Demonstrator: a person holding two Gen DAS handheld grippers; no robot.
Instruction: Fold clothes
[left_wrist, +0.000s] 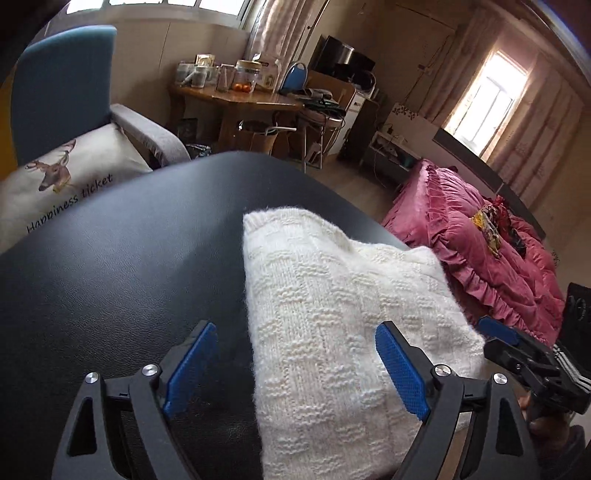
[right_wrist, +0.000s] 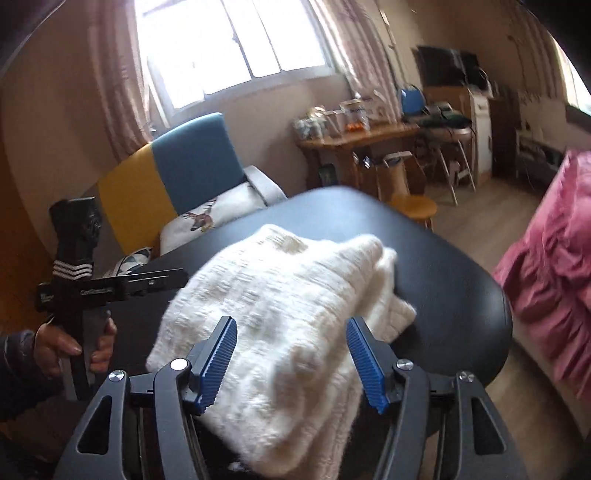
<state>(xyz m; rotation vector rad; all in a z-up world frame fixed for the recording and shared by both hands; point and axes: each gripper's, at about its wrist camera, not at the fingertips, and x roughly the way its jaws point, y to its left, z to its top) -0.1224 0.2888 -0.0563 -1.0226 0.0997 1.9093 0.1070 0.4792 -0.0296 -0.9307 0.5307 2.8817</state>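
Note:
A white knitted sweater (left_wrist: 332, 314) lies folded in a thick bundle on the black leather table (left_wrist: 110, 277). My left gripper (left_wrist: 295, 339) is open, its blue pads straddling the sweater's left edge from above. In the right wrist view the same sweater (right_wrist: 280, 295) fills the middle, blurred by motion, and its near end hangs over the table's front edge. My right gripper (right_wrist: 291, 332) is open, with the sweater's near part showing between its blue pads. The right gripper's body (left_wrist: 532, 362) shows at the sweater's right side. A hand holds the left gripper's handle (right_wrist: 79, 295).
A blue and yellow armchair (right_wrist: 177, 173) with a deer cushion (left_wrist: 62, 177) stands behind the table. A pink ruffled bed (left_wrist: 491, 251) lies to the right. A wooden desk (left_wrist: 236, 99) with jars and stools stands farther back. The black table (right_wrist: 461, 295) has bare surface around the sweater.

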